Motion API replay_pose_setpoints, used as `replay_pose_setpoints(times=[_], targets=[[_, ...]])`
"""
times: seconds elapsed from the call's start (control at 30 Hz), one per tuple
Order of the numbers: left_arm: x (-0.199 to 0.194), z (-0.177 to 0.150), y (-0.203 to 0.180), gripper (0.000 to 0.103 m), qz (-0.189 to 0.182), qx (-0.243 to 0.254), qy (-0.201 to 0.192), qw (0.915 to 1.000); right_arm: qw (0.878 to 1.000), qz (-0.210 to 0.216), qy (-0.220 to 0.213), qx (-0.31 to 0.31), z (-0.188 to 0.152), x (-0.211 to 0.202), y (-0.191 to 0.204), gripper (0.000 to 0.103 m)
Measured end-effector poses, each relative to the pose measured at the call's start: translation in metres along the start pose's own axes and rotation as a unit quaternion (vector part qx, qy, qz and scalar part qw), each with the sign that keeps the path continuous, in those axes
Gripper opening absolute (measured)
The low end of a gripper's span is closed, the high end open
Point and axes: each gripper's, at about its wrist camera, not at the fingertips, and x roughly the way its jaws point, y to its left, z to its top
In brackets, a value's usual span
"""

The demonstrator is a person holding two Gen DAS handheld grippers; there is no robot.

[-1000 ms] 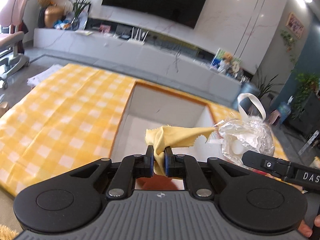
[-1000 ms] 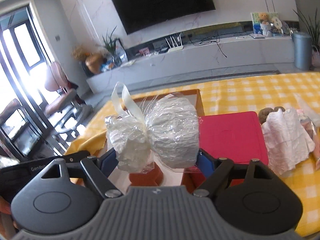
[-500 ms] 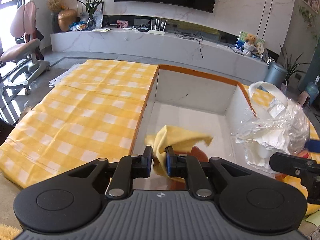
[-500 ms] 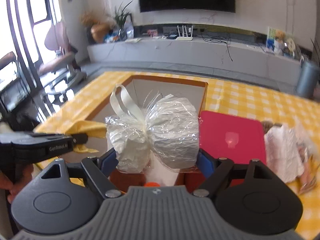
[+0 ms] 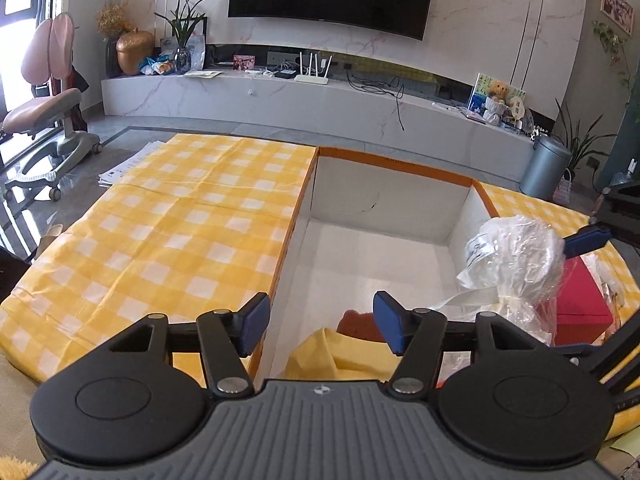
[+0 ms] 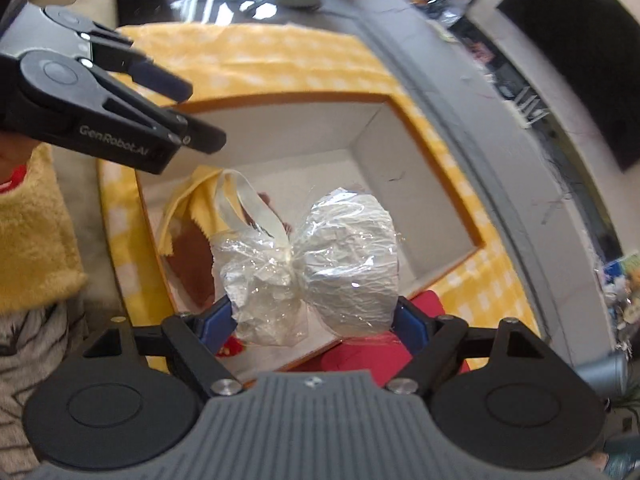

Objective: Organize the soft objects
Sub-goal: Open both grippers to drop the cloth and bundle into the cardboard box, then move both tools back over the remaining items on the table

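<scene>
Yellow checked cloth (image 5: 188, 216) on the table, red box (image 5: 576, 304) just beside the big white box (image 5: 384, 200). Inside, down at the near end: yellow rag (image 6: 192, 204), brown thing (image 6: 192, 264). Left gripper (image 5: 320, 322) just spread apart, holding nothing. Right gripper (image 6: 316, 320) squeezing the crinkly wrapped bundle (image 6: 320, 264) above the box.

Black hand-held gripper (image 5: 320, 322), blue pads (image 5: 387, 322), perhaps rubber.

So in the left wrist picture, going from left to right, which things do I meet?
Pink chair → yellow checked cloth → white box → plastic-wrapped bundle → red box.
</scene>
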Motion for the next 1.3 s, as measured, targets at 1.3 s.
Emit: replay_pose_setpoints(times=[1.3], targets=[[-0.024, 0.006, -0.005, 0.077, -0.045, -0.011, -0.029, 0.9985, 0.977, -0.114, -0.158, 0.089, -0.016, -0.043, -0.02, 0.1]])
